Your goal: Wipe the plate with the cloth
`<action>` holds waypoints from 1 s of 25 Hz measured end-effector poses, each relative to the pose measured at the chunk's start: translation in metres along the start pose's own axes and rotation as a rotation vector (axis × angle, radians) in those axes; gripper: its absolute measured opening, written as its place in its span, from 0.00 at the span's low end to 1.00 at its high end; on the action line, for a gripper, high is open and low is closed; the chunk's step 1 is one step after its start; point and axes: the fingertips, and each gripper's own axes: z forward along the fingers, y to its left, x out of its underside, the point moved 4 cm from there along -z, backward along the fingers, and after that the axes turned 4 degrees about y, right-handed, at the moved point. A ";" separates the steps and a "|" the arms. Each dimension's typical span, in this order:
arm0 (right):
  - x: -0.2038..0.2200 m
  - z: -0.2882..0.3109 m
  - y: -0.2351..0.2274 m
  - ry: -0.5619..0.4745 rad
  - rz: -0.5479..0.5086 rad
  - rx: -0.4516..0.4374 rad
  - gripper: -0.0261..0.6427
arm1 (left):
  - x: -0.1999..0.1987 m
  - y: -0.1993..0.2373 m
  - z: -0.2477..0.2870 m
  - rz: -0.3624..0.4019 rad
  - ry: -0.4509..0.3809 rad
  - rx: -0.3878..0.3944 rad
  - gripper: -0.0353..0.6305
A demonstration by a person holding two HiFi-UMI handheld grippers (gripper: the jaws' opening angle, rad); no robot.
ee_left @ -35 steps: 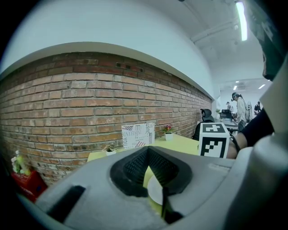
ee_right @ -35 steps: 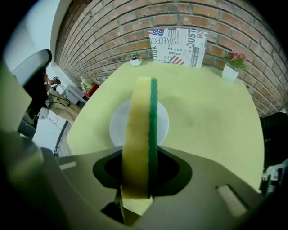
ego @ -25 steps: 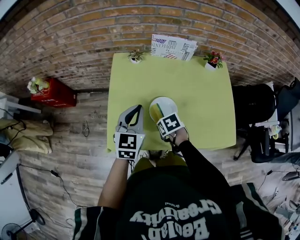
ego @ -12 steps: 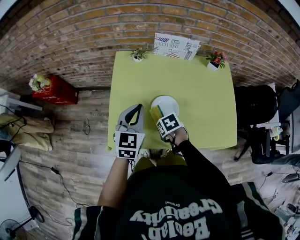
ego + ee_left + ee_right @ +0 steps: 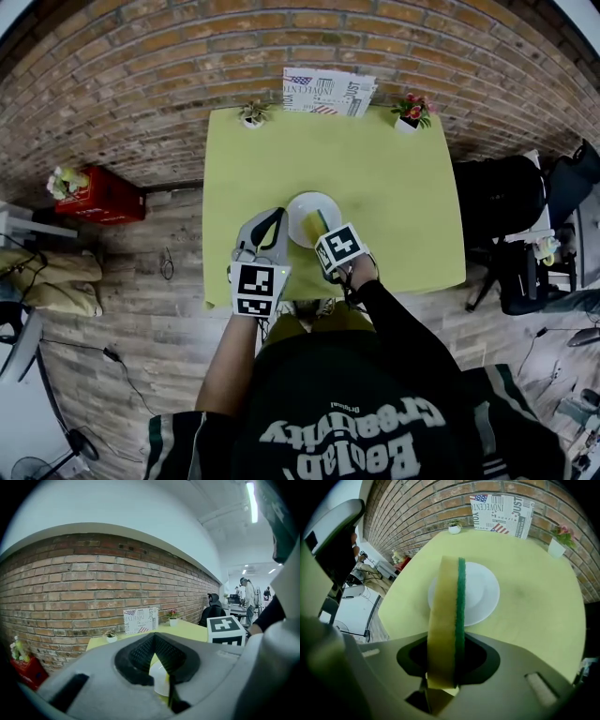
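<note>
1. Since half a second ago the plate (image 5: pixel 482 592) has slid leftward in the head view, so my cloth (image 5: pixel 447 606) now hangs over its middle and not over its left edge.
2. On the far edge of the yellow-green table (image 5: pixel 394 187), against the brick wall (image 5: pixel 141 84), a printed paper (image 5: pixel 328 91) leans between two small flower pots (image 5: pixel 251 114) (image 5: pixel 407 111), all well apart from the plate.
3. On the floor a red crate (image 5: pixel 89 195) stands to the left of the table and a black chair (image 5: pixel 502 202) to the right.
4. My left gripper (image 5: pixel 270 221) hangs just beside the plate's left rim, tips together, with nothing held.
5. My right gripper (image 5: pixel 323 240) is clamped on the near end of the cloth, a yellow pad with a green face.
6. The cloth stands on edge, its long axis running away from me out over the plate toward the wall, with the green face to the right and the yellow to the left.
7. Whether its lower edge touches the plate I cannot tell.
8. The plate lies flat on the near middle of the table.
</note>
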 end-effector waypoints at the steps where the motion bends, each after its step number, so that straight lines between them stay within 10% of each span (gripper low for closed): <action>1: 0.002 -0.002 -0.006 -0.003 0.014 0.005 0.25 | -0.002 -0.003 0.003 0.003 -0.002 0.007 0.06; 25: 0.016 -0.019 -0.044 -0.099 0.107 0.062 0.25 | -0.007 -0.026 0.019 0.015 -0.004 0.061 0.06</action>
